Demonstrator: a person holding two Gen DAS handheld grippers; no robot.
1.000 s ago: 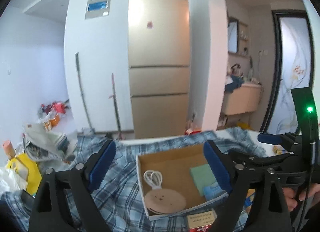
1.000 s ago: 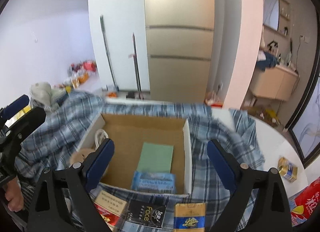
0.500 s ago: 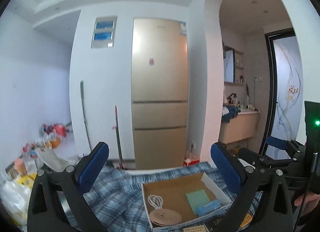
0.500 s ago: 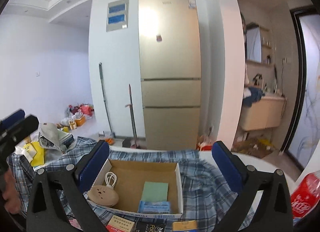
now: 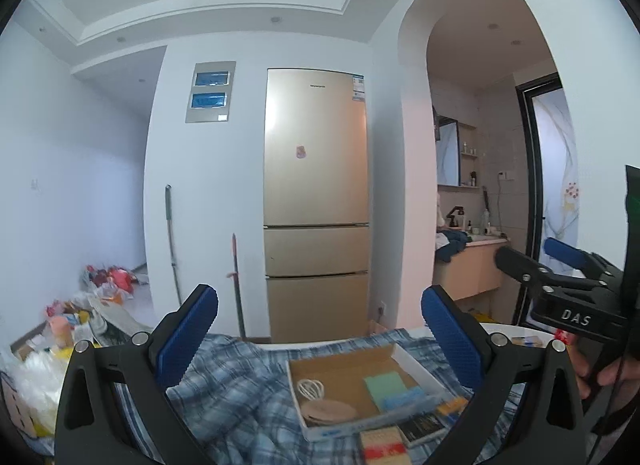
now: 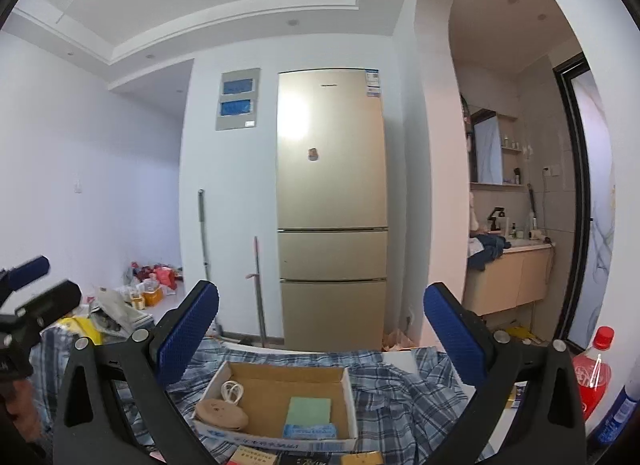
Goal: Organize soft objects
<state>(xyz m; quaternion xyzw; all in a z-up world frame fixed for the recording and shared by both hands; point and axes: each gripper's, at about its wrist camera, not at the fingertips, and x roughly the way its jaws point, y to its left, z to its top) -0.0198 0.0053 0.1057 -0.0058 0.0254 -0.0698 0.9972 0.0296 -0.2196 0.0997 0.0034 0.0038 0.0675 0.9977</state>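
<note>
Both grippers have lifted away from the box (image 6: 280, 401) — the left gripper (image 5: 320, 337) and right gripper (image 6: 320, 337) hang above it, jaws wide and empty. The plaid shirt (image 6: 404, 397) lies crumpled around the box, ungrasped; organizing seems barely begun.

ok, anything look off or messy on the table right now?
The plaid cloth lies bunched and wrinkled across the table instead of flat or folded, with the cardboard box sitting on top of it. Both the left gripper and the right gripper hover above, jaws open and empty.
</note>
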